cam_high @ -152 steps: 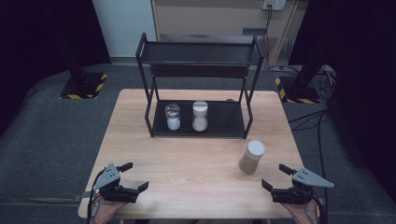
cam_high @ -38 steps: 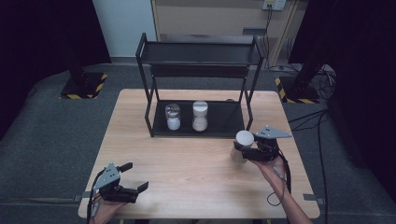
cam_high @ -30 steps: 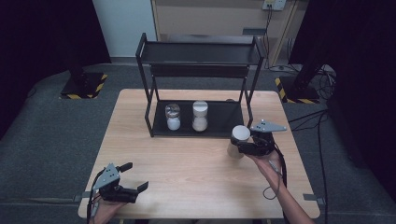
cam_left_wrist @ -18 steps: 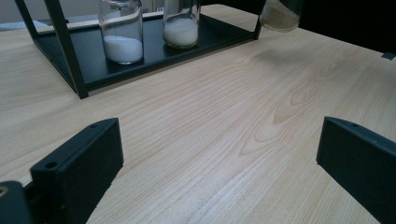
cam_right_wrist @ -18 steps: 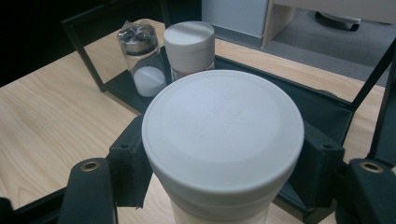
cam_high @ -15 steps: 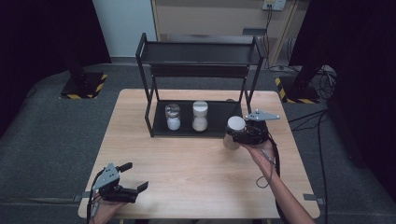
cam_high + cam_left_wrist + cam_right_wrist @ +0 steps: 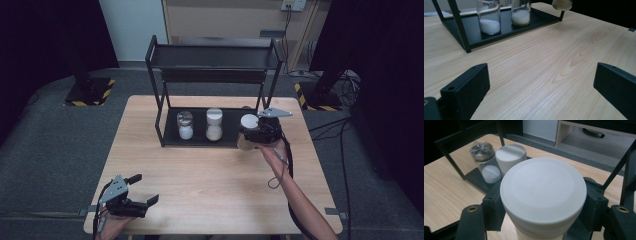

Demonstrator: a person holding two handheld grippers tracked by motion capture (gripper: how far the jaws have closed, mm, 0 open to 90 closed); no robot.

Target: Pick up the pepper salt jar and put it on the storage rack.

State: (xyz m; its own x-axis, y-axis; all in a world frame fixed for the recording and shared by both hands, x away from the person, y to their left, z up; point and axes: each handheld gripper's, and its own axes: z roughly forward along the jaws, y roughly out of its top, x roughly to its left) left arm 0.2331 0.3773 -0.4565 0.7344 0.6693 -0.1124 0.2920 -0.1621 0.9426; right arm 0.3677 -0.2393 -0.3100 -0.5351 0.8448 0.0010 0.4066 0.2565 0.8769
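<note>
My right gripper [image 7: 254, 133] is shut on a white-lidded jar [image 7: 248, 129] with beige contents, held upright just above the table at the right front corner of the black two-tier rack [image 7: 215, 55]. In the right gripper view the jaws clamp the jar [image 7: 543, 187] from both sides below its lid. On the rack's bottom shelf stand a silver-lidded jar [image 7: 185, 125] and a white-lidded jar [image 7: 214, 124], both with white powder. My left gripper [image 7: 136, 195] rests open at the near left of the table, its jaws wide apart over bare wood [image 7: 541, 85].
The wooden table [image 7: 210, 185] carries the rack at its back middle. The rack's right front post [image 7: 260, 102] stands right behind the held jar. A cable [image 7: 280, 170] trails from the right gripper along the forearm. Dark floor surrounds the table.
The right gripper has carried the jar from the table's right side leftward and away, up to the rack's right front corner. The left gripper has stayed where it was.
</note>
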